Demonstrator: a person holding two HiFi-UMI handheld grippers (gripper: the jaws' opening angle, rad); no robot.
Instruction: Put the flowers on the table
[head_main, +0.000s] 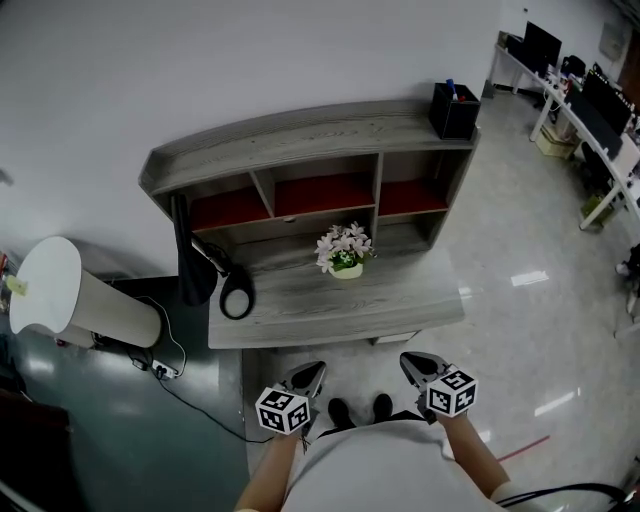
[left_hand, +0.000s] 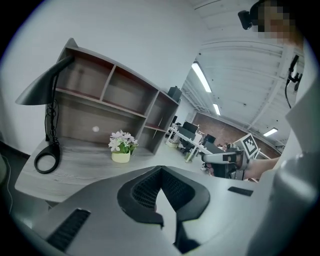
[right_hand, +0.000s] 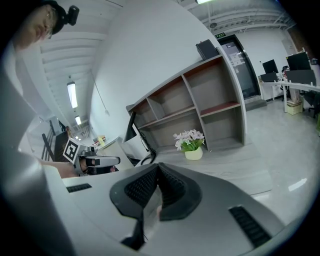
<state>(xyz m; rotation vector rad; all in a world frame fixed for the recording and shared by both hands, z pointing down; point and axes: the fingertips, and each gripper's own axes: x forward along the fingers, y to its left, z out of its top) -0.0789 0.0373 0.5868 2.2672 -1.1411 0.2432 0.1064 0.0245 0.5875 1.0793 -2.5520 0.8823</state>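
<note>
Flowers: the flowers (head_main: 345, 250) stand upright in their small pot at the middle of the head view, on the tabletop (head_main: 400, 300), near its back edge and just in front of the shelves
Why there: the pot sits flat and free of both tools, so the task looks done, or not under way
Flower make: pale pink and white petals in a loose bunch over green leaves; the pot is short, round, smooth and cream
Tabletop: grey wood grain, matt, with a curved front edge
Shelves: the shelves (head_main: 300, 150) rise behind, same grey wood with dark red backs, compartments bare
Lamp: a black lamp (head_main: 215, 265) at the tabletop's left, ring-shaped foot lying flat, shade bent over
Box: a black box (head_main: 453, 110) on the shelves' top, upper right
Left tool: the left tool (head_main: 312, 374) is at the lower middle, well apart from the flowers, jaws pressed together on nothing, dark ribbed pads meeting
Right tool: the right tool (head_main: 412, 362) is beside it, likewise closed and empty
Why held so: both hang low by the person's body, probably at rest
Floor: glossy pale tiles to the right
</note>
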